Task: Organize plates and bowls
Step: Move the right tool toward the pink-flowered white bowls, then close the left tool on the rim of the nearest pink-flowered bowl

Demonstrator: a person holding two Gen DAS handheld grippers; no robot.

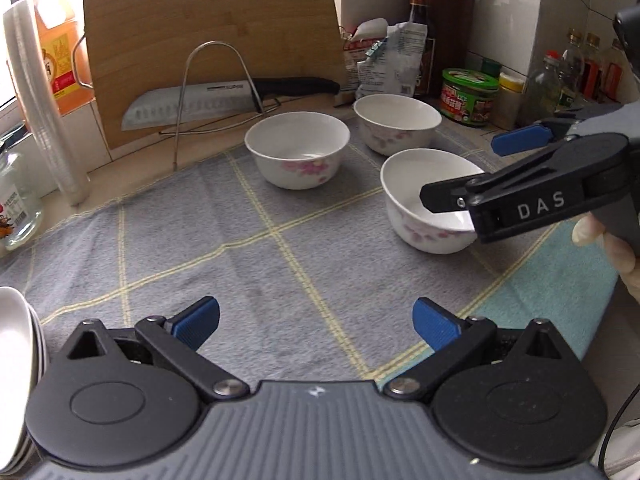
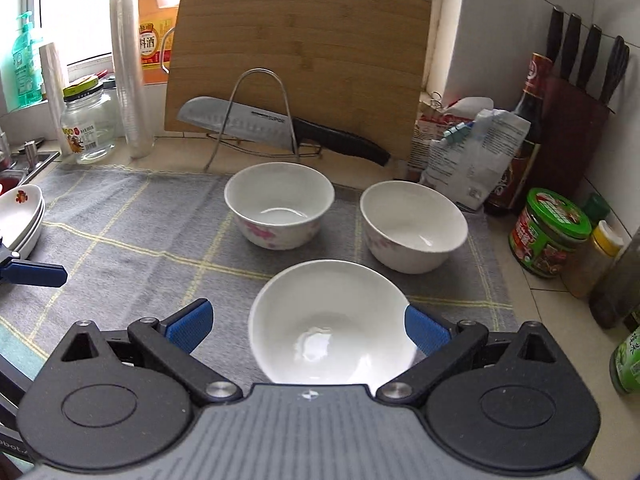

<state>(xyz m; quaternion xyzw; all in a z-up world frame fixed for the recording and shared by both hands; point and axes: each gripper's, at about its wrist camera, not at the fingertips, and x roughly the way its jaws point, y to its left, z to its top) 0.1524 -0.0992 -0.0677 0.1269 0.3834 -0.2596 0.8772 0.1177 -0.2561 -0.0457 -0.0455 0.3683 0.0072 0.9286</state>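
Grey checked cloth (image 2: pixel 160 240) covers the kitchen counter, and behind it a wooden chopping board (image 2: pixel 300 48) leans against the wall with a knife (image 2: pixel 256 120) propped on a wire rack (image 2: pixel 256 112) in front of it. Three white bowls with pink flowers sit on the cloth: seen from the right wrist camera, the back bowl (image 2: pixel 279 204) is at about 12 o'clock, the side bowl (image 2: pixel 413 226) at about 1 o'clock, and the near bowl (image 2: pixel 330 322) lies right between the right gripper (image 2: pixel 307 326) fingers. Those jaws stand wide open, the blue pad (image 2: pixel 426 330) on one side close against the near bowl's rim, the other well apart from it; whether the pad actually touches I cannot tell. At 9 o'clock a stack of white plates (image 2: pixel 22 216) rests at the cloth's edge. From the left wrist camera, the left gripper (image 1: pixel 316 326) hovers over bare cloth with its jaws wide open and nothing between them. Jars and bottles crowd the counter at 3 o'clock, with a knife block (image 2: pixel 580 100) against the tiled wall.
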